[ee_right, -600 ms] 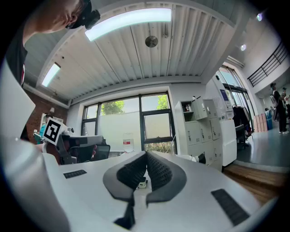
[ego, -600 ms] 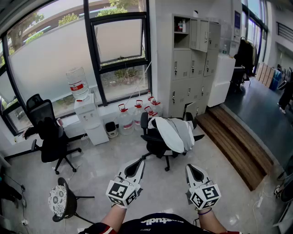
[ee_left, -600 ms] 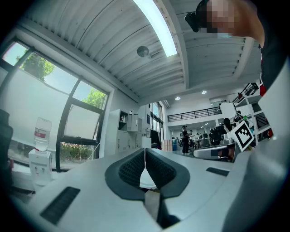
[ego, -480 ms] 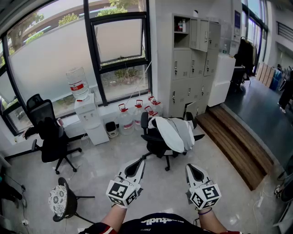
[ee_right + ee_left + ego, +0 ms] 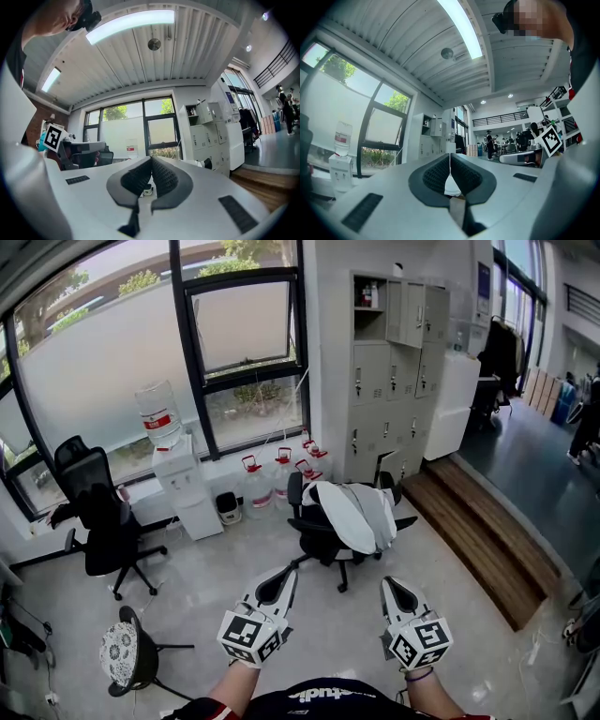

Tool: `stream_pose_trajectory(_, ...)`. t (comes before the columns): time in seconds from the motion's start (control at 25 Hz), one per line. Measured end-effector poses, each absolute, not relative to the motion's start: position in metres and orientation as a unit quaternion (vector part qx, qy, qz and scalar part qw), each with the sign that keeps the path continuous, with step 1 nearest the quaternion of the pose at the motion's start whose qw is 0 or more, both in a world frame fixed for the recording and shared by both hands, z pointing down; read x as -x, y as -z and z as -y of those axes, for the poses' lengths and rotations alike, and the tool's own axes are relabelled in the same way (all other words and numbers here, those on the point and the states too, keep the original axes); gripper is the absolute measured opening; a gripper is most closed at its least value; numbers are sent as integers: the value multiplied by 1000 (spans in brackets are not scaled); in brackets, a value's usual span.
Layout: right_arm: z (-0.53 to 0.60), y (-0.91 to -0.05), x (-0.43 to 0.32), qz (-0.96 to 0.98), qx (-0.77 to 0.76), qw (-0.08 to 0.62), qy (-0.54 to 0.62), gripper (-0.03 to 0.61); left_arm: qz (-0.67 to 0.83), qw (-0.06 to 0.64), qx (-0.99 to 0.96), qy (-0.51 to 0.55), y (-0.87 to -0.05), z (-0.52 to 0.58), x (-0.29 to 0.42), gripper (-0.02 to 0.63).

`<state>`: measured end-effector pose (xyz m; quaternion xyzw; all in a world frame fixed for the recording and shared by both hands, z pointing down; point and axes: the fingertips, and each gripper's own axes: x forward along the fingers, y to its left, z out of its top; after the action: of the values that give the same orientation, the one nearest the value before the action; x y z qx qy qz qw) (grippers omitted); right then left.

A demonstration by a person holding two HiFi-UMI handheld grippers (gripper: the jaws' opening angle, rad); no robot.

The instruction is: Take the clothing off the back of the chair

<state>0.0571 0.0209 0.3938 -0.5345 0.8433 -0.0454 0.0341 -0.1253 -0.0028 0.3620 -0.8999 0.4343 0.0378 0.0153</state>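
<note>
A white and grey garment [image 5: 357, 513] hangs over the back of a black office chair [image 5: 319, 532] in the middle of the room, in the head view. My left gripper [image 5: 286, 574] and right gripper [image 5: 391, 584] are held level, side by side, well short of the chair. Both are shut with nothing between the jaws. In the left gripper view the tips of the left gripper [image 5: 450, 155] meet, and a bit of the white garment [image 5: 451, 186] shows through the gap below them. In the right gripper view the right gripper [image 5: 151, 161] is likewise closed at the tips.
A second black chair [image 5: 98, 521] stands at the left by the window. A round stool [image 5: 127, 652] is at the lower left. A water dispenser [image 5: 180, 479], several water jugs [image 5: 258, 482] and grey lockers [image 5: 394, 362] line the far wall. A wooden step [image 5: 478, 540] runs along the right.
</note>
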Motion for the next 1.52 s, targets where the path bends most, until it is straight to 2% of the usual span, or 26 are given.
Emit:
stream_pose_trajectory(0.68,-18,-396,-76,-844,531,44,61,11,-440,15,897,-33,-364,5,108,26)
stream_pose_trajectory(1.52,1,-396,-123,-861,501,53,67,11,-452,22,891,-25,-359,15,52,26)
